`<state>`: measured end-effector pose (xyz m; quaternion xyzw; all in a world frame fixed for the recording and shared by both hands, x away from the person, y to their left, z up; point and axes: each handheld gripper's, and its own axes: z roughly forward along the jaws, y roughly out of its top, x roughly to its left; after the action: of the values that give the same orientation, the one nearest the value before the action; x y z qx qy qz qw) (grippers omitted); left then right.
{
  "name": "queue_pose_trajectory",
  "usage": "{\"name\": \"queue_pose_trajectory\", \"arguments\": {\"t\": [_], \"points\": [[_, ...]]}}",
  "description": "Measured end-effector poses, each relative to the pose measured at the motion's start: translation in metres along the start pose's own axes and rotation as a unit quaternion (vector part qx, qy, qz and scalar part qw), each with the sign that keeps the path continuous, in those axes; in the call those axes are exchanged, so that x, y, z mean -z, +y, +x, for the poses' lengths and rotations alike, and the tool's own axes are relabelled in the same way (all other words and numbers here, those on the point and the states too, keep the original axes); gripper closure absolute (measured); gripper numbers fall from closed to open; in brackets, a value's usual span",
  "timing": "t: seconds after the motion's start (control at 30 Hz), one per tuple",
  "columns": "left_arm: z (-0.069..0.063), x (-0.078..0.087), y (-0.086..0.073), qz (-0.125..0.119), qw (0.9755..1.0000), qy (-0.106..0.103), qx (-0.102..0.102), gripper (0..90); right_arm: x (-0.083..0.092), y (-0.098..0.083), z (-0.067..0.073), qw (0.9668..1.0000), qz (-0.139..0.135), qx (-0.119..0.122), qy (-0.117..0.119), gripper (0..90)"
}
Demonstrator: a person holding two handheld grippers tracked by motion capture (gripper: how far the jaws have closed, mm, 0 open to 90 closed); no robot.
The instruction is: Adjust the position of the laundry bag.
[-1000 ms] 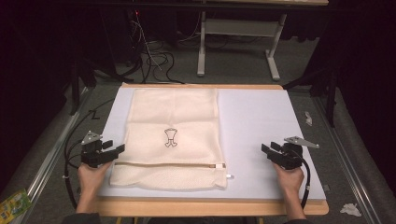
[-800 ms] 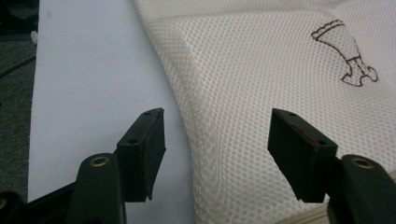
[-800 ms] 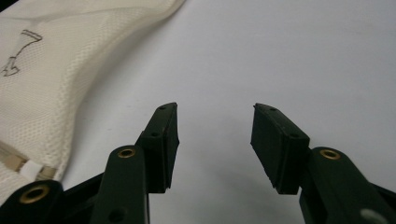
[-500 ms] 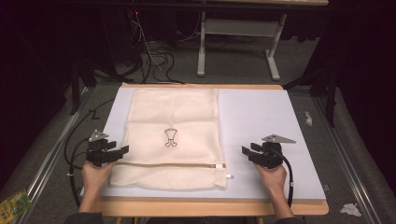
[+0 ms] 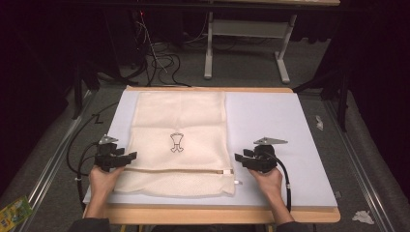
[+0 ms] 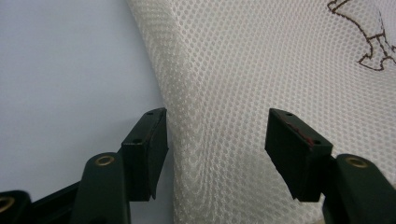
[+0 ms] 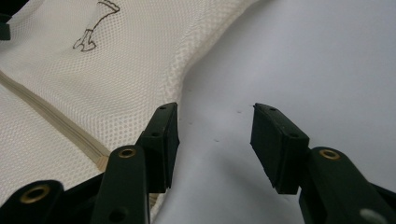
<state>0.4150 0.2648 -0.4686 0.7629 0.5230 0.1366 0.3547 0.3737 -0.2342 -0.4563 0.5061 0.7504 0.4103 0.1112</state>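
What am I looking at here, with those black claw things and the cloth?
A person holds a hand-worked two-jaw clamp in each hand: the left gripper and the right gripper. One picture looks down from above the table; the other two come from small cameras riding on the grippers, looking along their black jaws. A cream mesh laundry bag with a zip lies flat on the pale surface. Both grippers are open and hold nothing; each sits at one side edge of the bag.

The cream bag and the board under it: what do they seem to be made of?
The bag looks like soft synthetic mesh: fine, regular holes show across it, with a woven zipper tape. The board looks like a smooth matte pale sheet, perhaps foam or plastic, over a wooden table edge.
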Motion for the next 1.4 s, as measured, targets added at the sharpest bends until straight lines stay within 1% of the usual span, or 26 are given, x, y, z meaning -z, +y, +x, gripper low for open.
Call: {"name": "queue_pose_trajectory", "arguments": {"t": [0.07,0.2,0.23,0.37,0.43,0.47,0.57,0.63,0.7,0.77,0.8,0.83,0.87,0.93,0.97,1.0,1.07,1.17,1.27,1.33,1.37,1.4], "points": [[-0.001,-0.002,0.001,0.003,1.0,-0.001,-0.002,40.4,-0.001,0.001,0.002,1.0,0.004,0.001,0.002,52.2],[-0.002,-0.005,0.003,0.006,1.0,0.002,0.002,42.3,-0.008,0.005,0.009,0.9999,0.012,0.006,0.01,52.1],[-0.002,-0.005,0.003,0.007,1.0,0.002,0.003,43.0,-0.011,0.007,0.01,0.9998,0.015,0.011,0.01,52.1],[-0.001,-0.006,0.003,0.012,0.9999,0.004,0.003,45.2,-0.018,0.011,0.015,0.9995,0.026,0.01,0.014,52.1],[0.0,-0.007,0.004,0.017,0.9998,0.011,0.005,46.1,-0.022,0.013,0.018,0.9994,0.03,0.01,0.017,52.1],[0.001,-0.008,0.004,0.018,0.9997,0.013,0.01,46.4,-0.028,0.015,0.02,0.9991,0.038,0.01,0.018,52.4],[0.001,-0.008,0.004,0.017,0.9997,0.013,0.014,47.2,-0.033,0.016,0.021,0.9988,0.045,0.008,0.02,53.3],[0.002,-0.008,0.004,0.018,0.9996,0.016,0.014,49.1,-0.037,0.017,0.024,0.9985,0.048,0.011,0.022,56.2],[0.002,-0.008,0.004,0.019,0.9996,0.015,0.015,52.0,-0.04,0.018,0.026,0.9982,0.054,0.014,0.024,60.2],[0.001,-0.008,0.006,0.024,0.9996,0.011,0.011,57.4,-0.043,0.019,0.028,0.9978,0.058,0.017,0.025,65.9],[-0.001,-0.009,0.007,0.026,0.9996,0.013,0.001,63.3,-0.045,0.02,0.028,0.9978,0.058,0.018,0.024,73.1],[-0.001,-0.009,0.007,0.026,0.9996,0.013,0.001,66.4,-0.045,0.02,0.028,0.9978,0.058,0.018,0.024,73.1],[-0.001,-0.009,0.008,0.026,0.9996,0.014,-0.002,66.4,-0.045,0.02,0.028,0.9979,0.058,0.018,0.023,77.3],[-0.002,-0.009,0.009,0.025,0.9996,0.011,0.002,74.1,-0.046,0.02,0.026,0.9976,0.061,0.02,0.026,82.8],[-0.002,-0.009,0.01,0.022,0.9997,0.01,0.001,78.9,-0.046,0.021,0.025,0.9974,0.062,0.022,0.027,84.1],[-0.002,-0.009,0.011,0.023,0.9997,0.008,0.002,81.2,-0.046,0.021,0.025,0.9974,0.063,0.023,0.028,84.9],[-0.004,-0.008,0.013,0.025,0.9996,0.009,-0.004,83.9,-0.045,0.021,0.023,0.9974,0.061,0.023,0.033,86.2],[-0.007,-0.006,0.016,0.017,0.9998,0.007,-0.012,85.4,-0.042,0.021,0.022,0.9978,0.053,0.023,0.034,86.8],[-0.008,-0.004,0.018,0.001,1.0,0.0,-0.008,85.7,-0.039,0.022,0.02,0.9981,0.045,0.026,0.033,87.1],[-0.009,-0.003,0.018,-0.005,1.0,-0.002,-0.008,85.9,-0.038,0.022,0.02,0.9983,0.044,0.023,0.03,87.1],[-0.01,-0.003,0.018,-0.007,0.9999,-0.003,-0.009,85.9,-0.037,0.022,0.019,0.9983,0.043,0.028,0.03,87.1],[-0.012,-0.004,0.018,-0.009,0.9999,-0.005,-0.01,86.0,-0.035,0.022,0.018,0.9985,0.04,0.027,0.027,87.2]]}}
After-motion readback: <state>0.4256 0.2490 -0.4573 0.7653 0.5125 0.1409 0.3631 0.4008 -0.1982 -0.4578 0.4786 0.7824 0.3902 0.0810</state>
